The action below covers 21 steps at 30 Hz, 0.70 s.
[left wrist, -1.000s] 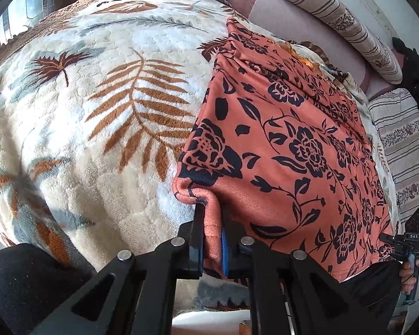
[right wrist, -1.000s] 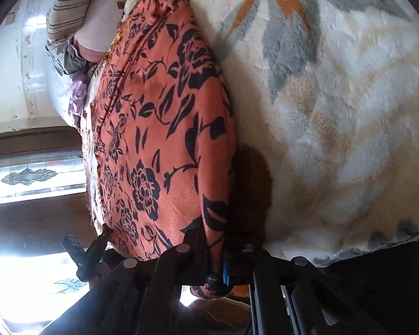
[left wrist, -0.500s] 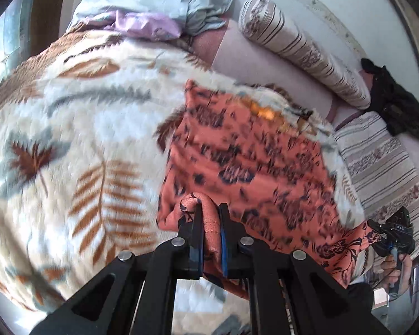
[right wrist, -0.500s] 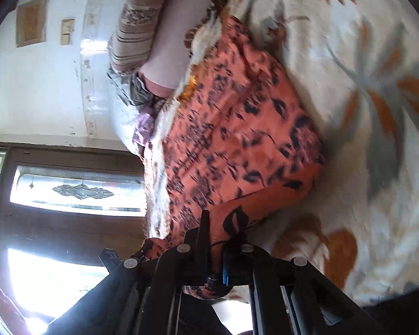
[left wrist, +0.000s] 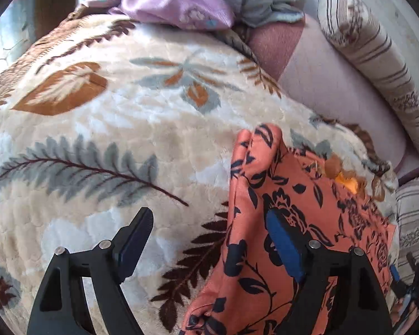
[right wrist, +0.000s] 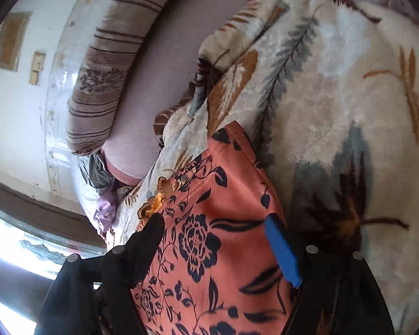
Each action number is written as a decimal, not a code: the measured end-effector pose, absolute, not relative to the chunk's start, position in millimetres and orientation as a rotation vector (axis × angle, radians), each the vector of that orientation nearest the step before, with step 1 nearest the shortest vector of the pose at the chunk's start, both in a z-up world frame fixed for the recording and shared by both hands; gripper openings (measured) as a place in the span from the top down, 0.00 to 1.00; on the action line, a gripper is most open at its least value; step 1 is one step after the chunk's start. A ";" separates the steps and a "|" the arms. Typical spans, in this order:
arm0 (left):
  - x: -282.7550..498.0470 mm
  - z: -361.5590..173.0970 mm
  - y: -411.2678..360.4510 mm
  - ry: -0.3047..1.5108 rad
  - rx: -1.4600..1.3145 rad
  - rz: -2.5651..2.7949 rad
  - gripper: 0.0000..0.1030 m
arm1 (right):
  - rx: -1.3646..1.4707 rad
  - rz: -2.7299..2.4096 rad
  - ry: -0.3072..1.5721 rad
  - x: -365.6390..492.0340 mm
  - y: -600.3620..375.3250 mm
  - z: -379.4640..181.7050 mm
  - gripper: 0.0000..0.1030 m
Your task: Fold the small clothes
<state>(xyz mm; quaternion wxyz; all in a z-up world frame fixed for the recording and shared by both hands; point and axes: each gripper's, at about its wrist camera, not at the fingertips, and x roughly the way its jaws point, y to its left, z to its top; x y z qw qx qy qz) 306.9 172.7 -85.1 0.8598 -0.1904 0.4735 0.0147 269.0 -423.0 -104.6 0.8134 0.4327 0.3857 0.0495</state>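
Observation:
An orange garment with a black flower print (left wrist: 268,212) lies folded on a leaf-patterned fleece blanket (left wrist: 120,128). My left gripper (left wrist: 209,223) is open over the garment's left edge, its right finger above the cloth and its left finger above the blanket. In the right wrist view the same garment (right wrist: 209,240) lies under my right gripper (right wrist: 215,229), which is open, both fingers over the cloth. Neither gripper holds anything. A small gold trim (right wrist: 156,198) shows at the garment's far edge.
A striped bolster pillow (left wrist: 377,53) and pink sheet (left wrist: 329,83) lie beyond the blanket. A purple and grey cloth pile (left wrist: 187,2) sits at the far end. The wall (right wrist: 19,106) and a window (right wrist: 11,240) are to the left in the right wrist view.
Both grippers carried the garment's near edge forward over itself, then opened and let it go. The garment now lies folded, shorter than before.

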 end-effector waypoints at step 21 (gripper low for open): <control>258.6 -112.8 120.7 1.078 -0.410 -0.007 0.82 | 1.147 -0.010 0.880 234.0 -366.9 -163.4 0.82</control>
